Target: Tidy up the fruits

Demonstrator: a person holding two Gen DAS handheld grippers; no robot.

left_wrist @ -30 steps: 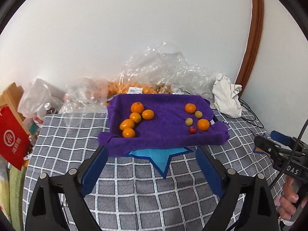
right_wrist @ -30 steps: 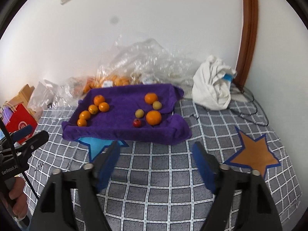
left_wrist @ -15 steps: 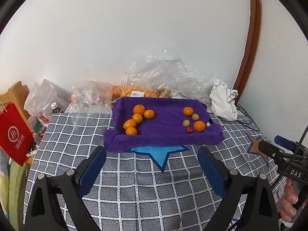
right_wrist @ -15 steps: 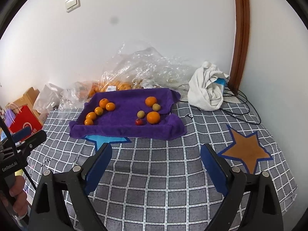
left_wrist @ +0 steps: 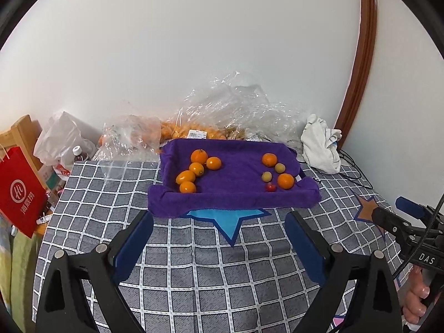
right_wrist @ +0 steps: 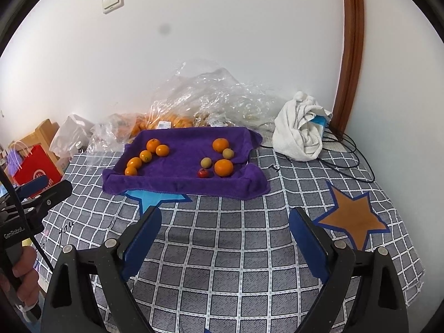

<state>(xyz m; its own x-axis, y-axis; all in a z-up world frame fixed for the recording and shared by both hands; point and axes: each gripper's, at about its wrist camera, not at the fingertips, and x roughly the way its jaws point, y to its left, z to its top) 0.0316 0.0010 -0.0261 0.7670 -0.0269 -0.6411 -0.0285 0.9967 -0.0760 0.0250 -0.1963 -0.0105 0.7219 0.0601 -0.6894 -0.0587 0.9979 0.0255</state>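
Note:
A purple towel tray (left_wrist: 236, 198) (right_wrist: 177, 186) sits on the checked cloth near the wall. On its left lie several small orange fruits (left_wrist: 197, 168) (right_wrist: 145, 155). On its right lie two oranges (left_wrist: 285, 181) (right_wrist: 223, 167), two pale green fruits (left_wrist: 266, 177) (right_wrist: 206, 163) and a small red fruit (left_wrist: 270, 186) (right_wrist: 203, 172). My left gripper (left_wrist: 219, 242) is open and empty, well short of the tray. My right gripper (right_wrist: 224, 240) is open and empty, also short of it.
Clear plastic bags (left_wrist: 222, 116) with more orange fruit lie behind the tray by the wall. A white cloth bundle (right_wrist: 298, 127) and cables (right_wrist: 349, 152) are at the right. A red paper bag (left_wrist: 20, 191) stands at the left. Blue (left_wrist: 230, 222) and brown (right_wrist: 352, 216) stars mark the cloth.
Both grippers have pulled back and up from the tray, so it looks smaller and farther away. The fruits have not moved.

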